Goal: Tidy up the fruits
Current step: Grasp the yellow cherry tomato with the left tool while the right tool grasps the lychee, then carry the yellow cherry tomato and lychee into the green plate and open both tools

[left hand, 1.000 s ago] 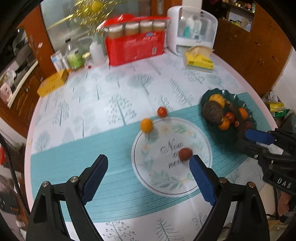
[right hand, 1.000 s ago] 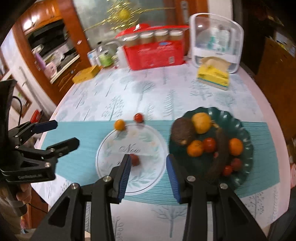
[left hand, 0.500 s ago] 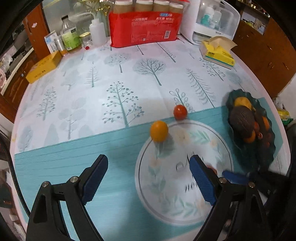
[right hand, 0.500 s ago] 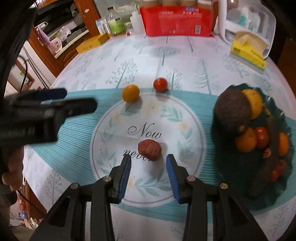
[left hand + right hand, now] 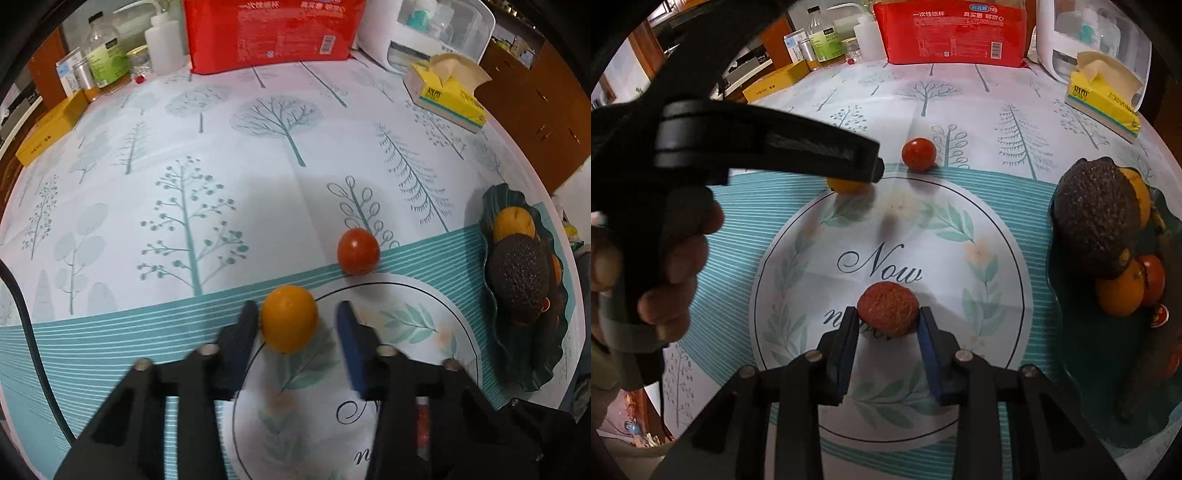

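Note:
A small orange fruit (image 5: 290, 319) lies on the patterned cloth between the fingers of my left gripper (image 5: 297, 325). Its jaws are closing: the left pad touches the fruit and a gap shows at the right pad. A red tomato (image 5: 358, 251) sits just beyond. In the right wrist view a rough red-brown fruit (image 5: 888, 314) lies on the printed circle. My right gripper (image 5: 887, 321) is closing on it, with both pads against its sides. A dark green plate (image 5: 1082, 369) at the right holds an avocado (image 5: 1097, 218) and several small fruits.
A red package (image 5: 269, 29), a white container (image 5: 424, 33), a yellow tissue box (image 5: 448, 96), bottles (image 5: 107, 62) and a flat yellow box (image 5: 48, 133) line the far side of the table. A person's hand (image 5: 676, 266) holds the left gripper.
Both grippers came down toward the table. The left jaws went from wide apart to narrow around the orange fruit. The right jaws drew in onto the red-brown fruit.

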The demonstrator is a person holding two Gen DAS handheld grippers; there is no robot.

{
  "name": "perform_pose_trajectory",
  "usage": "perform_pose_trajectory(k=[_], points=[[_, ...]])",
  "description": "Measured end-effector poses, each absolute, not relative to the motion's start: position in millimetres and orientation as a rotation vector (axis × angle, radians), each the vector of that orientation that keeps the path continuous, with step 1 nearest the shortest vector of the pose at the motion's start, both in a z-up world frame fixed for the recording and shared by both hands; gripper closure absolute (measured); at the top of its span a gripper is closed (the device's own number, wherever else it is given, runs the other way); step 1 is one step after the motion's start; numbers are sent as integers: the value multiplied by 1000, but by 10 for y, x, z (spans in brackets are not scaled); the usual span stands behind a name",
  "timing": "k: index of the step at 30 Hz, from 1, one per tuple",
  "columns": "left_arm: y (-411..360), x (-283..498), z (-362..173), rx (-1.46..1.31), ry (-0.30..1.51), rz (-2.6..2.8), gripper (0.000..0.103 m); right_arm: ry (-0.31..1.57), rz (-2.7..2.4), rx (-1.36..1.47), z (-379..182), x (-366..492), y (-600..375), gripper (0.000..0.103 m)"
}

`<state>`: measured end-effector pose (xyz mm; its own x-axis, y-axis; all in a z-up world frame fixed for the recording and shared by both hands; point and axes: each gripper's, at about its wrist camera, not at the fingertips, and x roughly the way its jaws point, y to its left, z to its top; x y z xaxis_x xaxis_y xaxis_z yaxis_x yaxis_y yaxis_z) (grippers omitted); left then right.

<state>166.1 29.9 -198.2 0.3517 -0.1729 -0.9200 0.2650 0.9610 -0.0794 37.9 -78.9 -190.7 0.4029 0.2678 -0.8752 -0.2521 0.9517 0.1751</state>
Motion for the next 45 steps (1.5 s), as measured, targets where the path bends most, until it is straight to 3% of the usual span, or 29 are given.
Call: perform_pose_trajectory(k=[1, 12, 26, 45], points=[[286, 1659, -1999, 95, 1178, -280, 73, 1108, 331, 19, -1907, 381, -794, 71], [332, 1603, -1946, 63, 1162, -278, 74, 1108, 357, 53, -1903, 389, -819, 71], [209, 1014, -1340, 109, 1092, -379, 74, 1038, 350, 54, -1550, 134, -945, 71], [-1236, 370, -650, 257, 1022, -663, 74, 921, 23, 100, -516, -285, -2371, 71]])
